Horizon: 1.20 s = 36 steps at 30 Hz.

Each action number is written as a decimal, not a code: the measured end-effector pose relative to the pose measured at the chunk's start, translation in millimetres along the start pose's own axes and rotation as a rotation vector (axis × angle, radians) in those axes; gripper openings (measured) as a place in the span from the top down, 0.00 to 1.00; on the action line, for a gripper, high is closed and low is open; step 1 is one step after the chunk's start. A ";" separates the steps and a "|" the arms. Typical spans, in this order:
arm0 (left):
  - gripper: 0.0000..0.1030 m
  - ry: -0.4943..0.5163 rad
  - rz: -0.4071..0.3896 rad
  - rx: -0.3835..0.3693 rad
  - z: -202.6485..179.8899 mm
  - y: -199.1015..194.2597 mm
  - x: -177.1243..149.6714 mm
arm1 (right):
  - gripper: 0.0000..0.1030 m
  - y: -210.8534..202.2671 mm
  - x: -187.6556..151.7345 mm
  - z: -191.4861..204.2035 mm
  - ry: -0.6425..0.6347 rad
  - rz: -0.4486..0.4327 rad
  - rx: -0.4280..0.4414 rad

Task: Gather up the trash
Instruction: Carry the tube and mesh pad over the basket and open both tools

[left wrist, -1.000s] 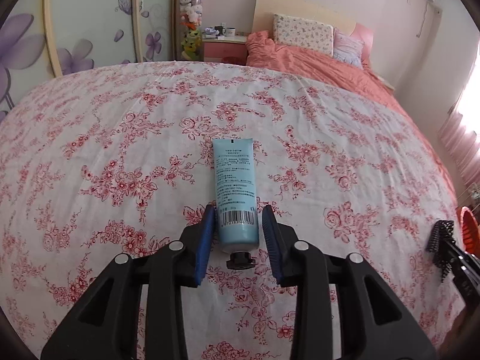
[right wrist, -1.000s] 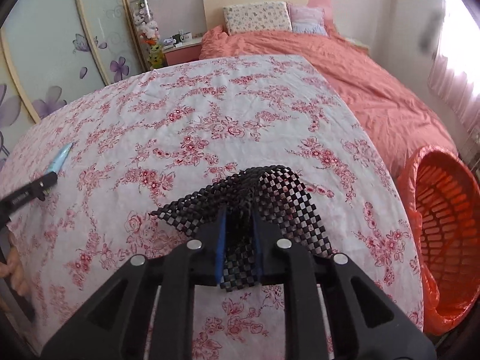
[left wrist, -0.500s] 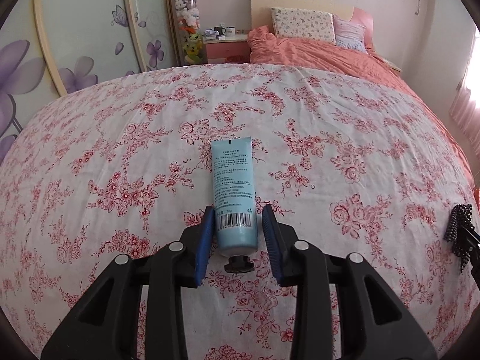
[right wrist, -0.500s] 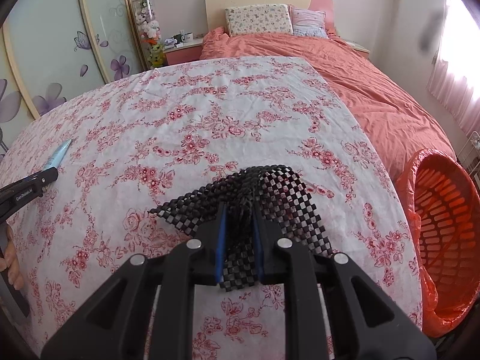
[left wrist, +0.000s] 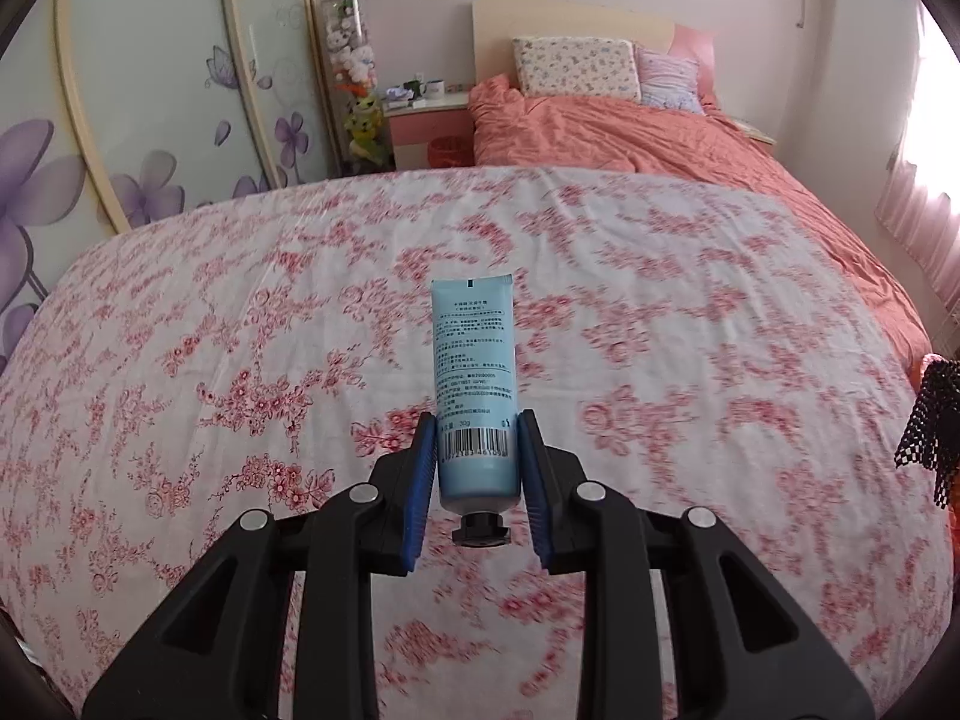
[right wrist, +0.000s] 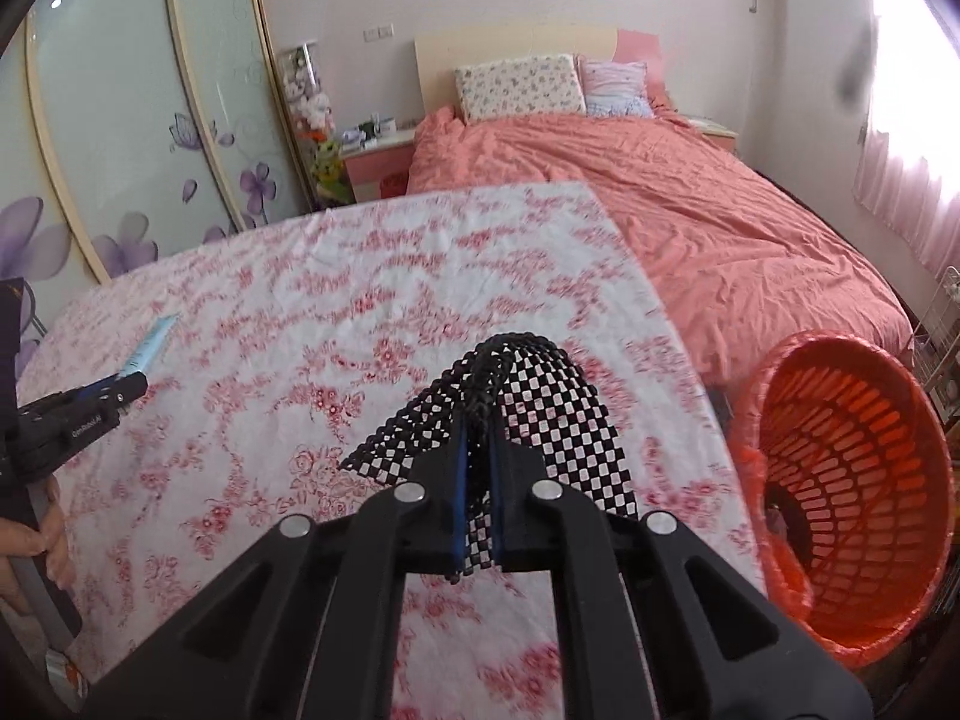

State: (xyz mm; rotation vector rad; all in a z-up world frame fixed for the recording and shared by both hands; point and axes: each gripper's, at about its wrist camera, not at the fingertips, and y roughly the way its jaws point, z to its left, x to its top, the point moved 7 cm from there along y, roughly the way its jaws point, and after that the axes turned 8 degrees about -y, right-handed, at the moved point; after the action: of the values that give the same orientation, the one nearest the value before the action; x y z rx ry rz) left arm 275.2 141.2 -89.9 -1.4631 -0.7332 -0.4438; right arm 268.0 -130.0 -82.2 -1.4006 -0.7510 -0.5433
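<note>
While both hands are working above the floral cloth (left wrist: 240, 324), left gripper (left wrist: 477, 462) is clamping the blue tube (left wrist: 474, 372) near its cap, right gripper (right wrist: 477, 474) is pinching the black mesh mat (right wrist: 540, 414); orange basket (right wrist: 852, 492) is sitting right of the cloth, bed (right wrist: 720, 216) beyond

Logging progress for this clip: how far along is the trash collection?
Both pieces are picked up, neither binned. The left gripper is shut on the blue tube; the right gripper is shut on the black mesh mat. Left to do: drop both into the orange basket beside the floral-covered surface.
</note>
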 end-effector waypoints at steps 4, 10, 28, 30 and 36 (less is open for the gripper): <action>0.73 0.045 -0.033 -0.039 -27.0 -26.5 2.4 | 0.93 -37.1 0.1 -15.9 0.023 -0.059 -0.017; 0.73 0.138 -0.071 -0.138 -89.6 -68.2 -2.1 | 0.93 -86.5 -1.8 -40.4 0.047 -0.136 -0.076; 0.73 0.282 -0.042 -0.514 -281.5 -130.3 -43.3 | 0.93 -143.9 -39.3 -172.5 0.254 -0.190 -0.217; 0.73 0.299 -0.035 -0.543 -303.7 -129.8 -49.5 | 0.93 -143.0 -43.0 -186.9 0.277 -0.191 -0.219; 0.73 0.347 0.020 -0.624 -370.0 -114.3 -65.9 | 0.93 -128.5 -52.2 -236.1 0.349 -0.185 -0.213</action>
State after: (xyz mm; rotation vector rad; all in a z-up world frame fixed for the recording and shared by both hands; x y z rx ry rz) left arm 215.4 -243.0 -34.1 -1.8994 -0.3050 -0.9427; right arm 173.3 -382.9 -36.9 -1.3874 -0.5532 -1.0085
